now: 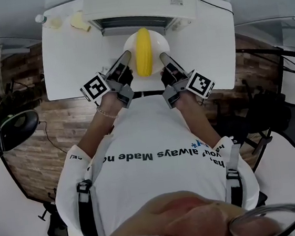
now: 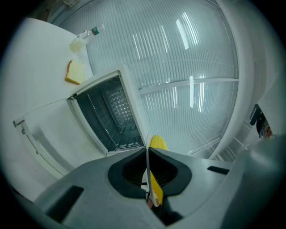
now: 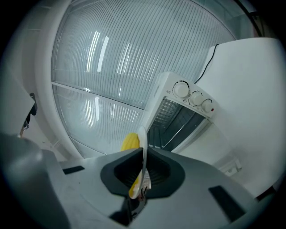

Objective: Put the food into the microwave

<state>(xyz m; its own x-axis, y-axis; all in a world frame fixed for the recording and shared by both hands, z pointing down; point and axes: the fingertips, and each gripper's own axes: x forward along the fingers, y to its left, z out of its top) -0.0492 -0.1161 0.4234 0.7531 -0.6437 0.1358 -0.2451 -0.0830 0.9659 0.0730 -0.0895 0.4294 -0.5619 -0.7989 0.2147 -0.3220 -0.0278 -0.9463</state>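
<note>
A white plate [image 1: 130, 41] carries a yellow corn cob [image 1: 143, 52] and hangs just in front of the white microwave [image 1: 139, 2], whose door is open. My left gripper [image 1: 126, 57] is shut on the plate's left rim, and my right gripper [image 1: 163, 58] is shut on its right rim. In the left gripper view the plate's thin edge [image 2: 148, 172] runs between the jaws of the left gripper [image 2: 148, 154], with the corn cob [image 2: 156, 143] behind it and the dark microwave cavity [image 2: 109, 116] ahead. The right gripper view shows the right gripper [image 3: 143, 154], the plate rim [image 3: 142, 143], the corn cob [image 3: 131, 142] and the microwave cavity [image 3: 178, 120].
The microwave stands at the back of a white table [image 1: 67, 60]. A slice of bread [image 1: 79, 22] and a small bottle [image 1: 46, 19] lie at its back left. The microwave's knobs [image 3: 192, 98] are on its right side. Office chairs [image 1: 11, 127] [image 1: 290, 119] flank the table.
</note>
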